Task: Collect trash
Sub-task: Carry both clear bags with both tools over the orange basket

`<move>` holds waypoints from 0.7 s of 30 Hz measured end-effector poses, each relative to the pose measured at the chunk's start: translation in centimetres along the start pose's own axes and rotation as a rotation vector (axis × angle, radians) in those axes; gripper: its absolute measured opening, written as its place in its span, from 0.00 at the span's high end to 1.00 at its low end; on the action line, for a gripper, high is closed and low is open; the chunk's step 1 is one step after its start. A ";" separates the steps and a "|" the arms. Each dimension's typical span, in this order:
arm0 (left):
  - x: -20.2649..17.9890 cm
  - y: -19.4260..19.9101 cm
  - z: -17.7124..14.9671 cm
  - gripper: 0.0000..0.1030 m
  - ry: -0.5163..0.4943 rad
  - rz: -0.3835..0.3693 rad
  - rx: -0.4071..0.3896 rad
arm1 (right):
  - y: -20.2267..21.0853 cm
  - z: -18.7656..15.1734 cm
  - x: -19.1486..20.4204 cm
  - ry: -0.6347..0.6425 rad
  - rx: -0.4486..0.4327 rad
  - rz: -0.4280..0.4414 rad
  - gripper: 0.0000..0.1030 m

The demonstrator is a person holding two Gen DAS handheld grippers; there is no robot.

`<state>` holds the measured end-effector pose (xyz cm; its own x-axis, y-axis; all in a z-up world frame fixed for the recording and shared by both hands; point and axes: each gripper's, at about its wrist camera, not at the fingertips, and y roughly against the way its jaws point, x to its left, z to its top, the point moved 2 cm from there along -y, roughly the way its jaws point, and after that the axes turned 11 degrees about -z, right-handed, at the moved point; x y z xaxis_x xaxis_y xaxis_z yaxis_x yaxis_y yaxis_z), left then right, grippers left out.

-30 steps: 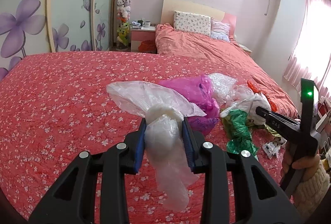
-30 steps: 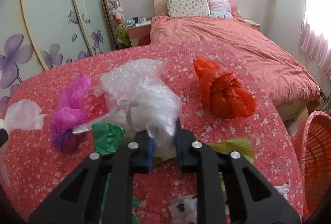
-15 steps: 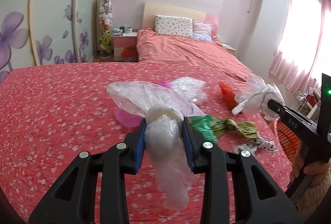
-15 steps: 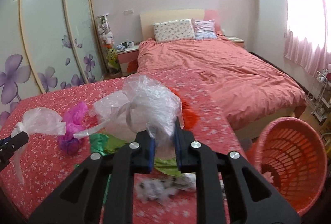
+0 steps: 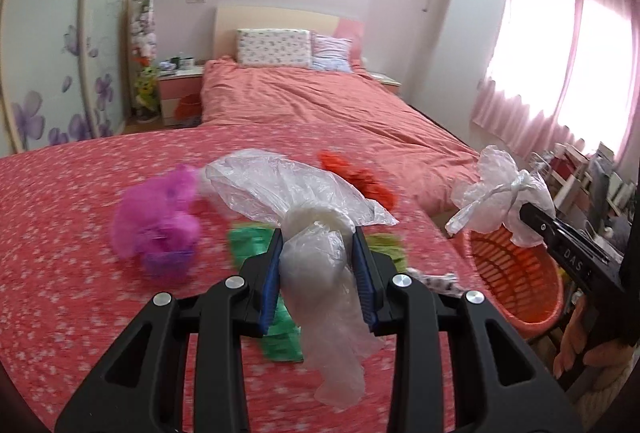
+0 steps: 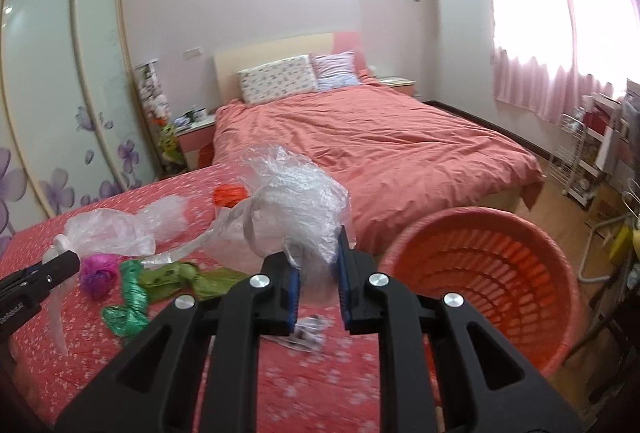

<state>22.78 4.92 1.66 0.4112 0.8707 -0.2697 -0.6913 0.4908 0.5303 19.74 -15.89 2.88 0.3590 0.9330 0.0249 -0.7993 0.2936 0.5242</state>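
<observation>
Trash lies on the near bed [image 5: 60, 233]: purple [image 5: 154, 221], green [image 6: 130, 297] and red [image 5: 360, 181] bags. At the right stands the basket [image 6: 492, 273]. I think a risk is that the light bags catch its rim or drift out, because they are soft and loose. The right gripper [image 6: 318, 287] is clenched on a clear bag [image 6: 296, 201] near the basket; the left gripper [image 5: 318, 283] grasps a white bag [image 5: 304, 209] over the bed.
</observation>
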 end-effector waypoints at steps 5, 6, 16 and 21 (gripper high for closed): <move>-2.2 -1.6 0.3 0.67 -0.016 -0.050 0.012 | 0.6 -0.8 -3.3 -0.042 -0.006 -0.066 0.84; -2.8 -2.0 0.4 0.67 -0.019 -0.061 0.016 | 0.7 -0.9 -3.8 -0.047 -0.009 -0.079 0.84; -7.6 -5.3 -0.1 0.67 -0.056 -0.163 0.053 | 0.3 -2.3 -9.2 -0.104 0.004 -0.179 0.84; -9.9 -6.7 -0.3 0.67 -0.072 -0.205 0.067 | -0.2 -3.1 -12.2 -0.148 0.011 -0.239 0.84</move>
<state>23.16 -6.98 0.55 0.5822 0.7472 -0.3205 -0.5486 0.6520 0.5234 14.08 -26.66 -0.15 0.6038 0.7968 0.0234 -0.6789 0.4986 0.5390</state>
